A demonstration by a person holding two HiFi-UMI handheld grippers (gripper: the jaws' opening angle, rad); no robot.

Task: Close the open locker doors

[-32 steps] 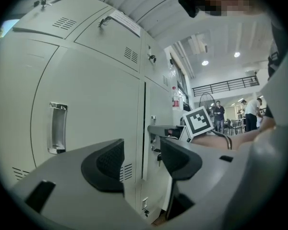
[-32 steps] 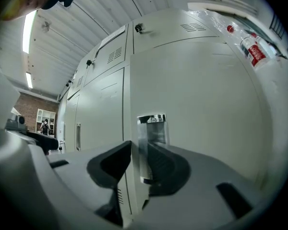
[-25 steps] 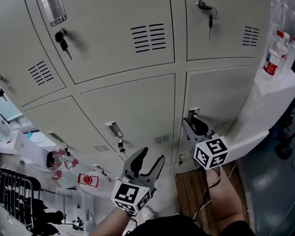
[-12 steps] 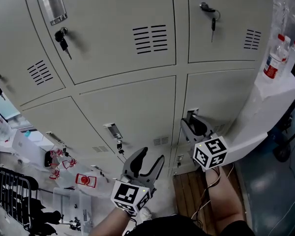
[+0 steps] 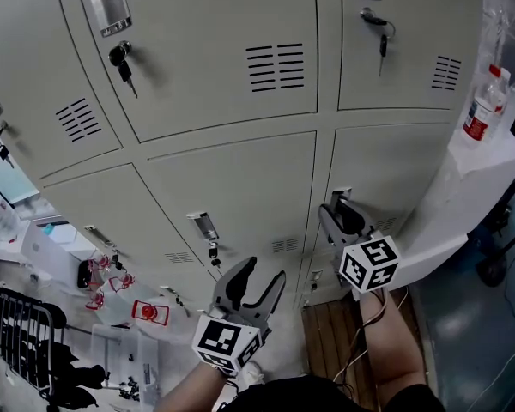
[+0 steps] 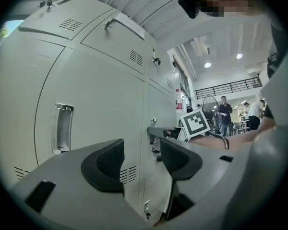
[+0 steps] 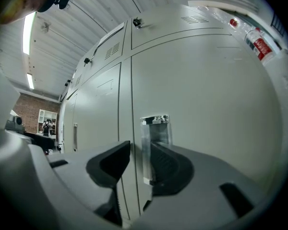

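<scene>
At 5 o'clock in the head view, the right gripper (image 5: pixel 337 217) sits at the handle (image 7: pixel 155 128) of the lower-right locker door (image 5: pixel 395 166). Its narrow jaws have just been opening, with the handle's edge between them. The left gripper (image 5: pixel 264 271), at 6 o'clock, gapes wide and empty.

Left claw (image 5: pixel 264 270) and right claw (image 5: pixel 335 214) are the same build: moulded grey plastic body with two curved fingers. Pads (image 6: pixel 107 161) are black, concave and fine-ribbed; same on the right unit in the right gripper view. A small rectangular slot is cut in the shell behind each finger. Each unit has a white cube (image 5: pixel 227 340) at the rear with black square markers on its faces. Thin cables (image 5: pixel 361 331), light and dark, trail off the right unit at lower right of the head view. There's a dark band (image 6: pixel 225 140) across the forearm, right of centre in the left gripper view. Dark garment (image 5: pixel 326 395) at bottom centre.
</scene>
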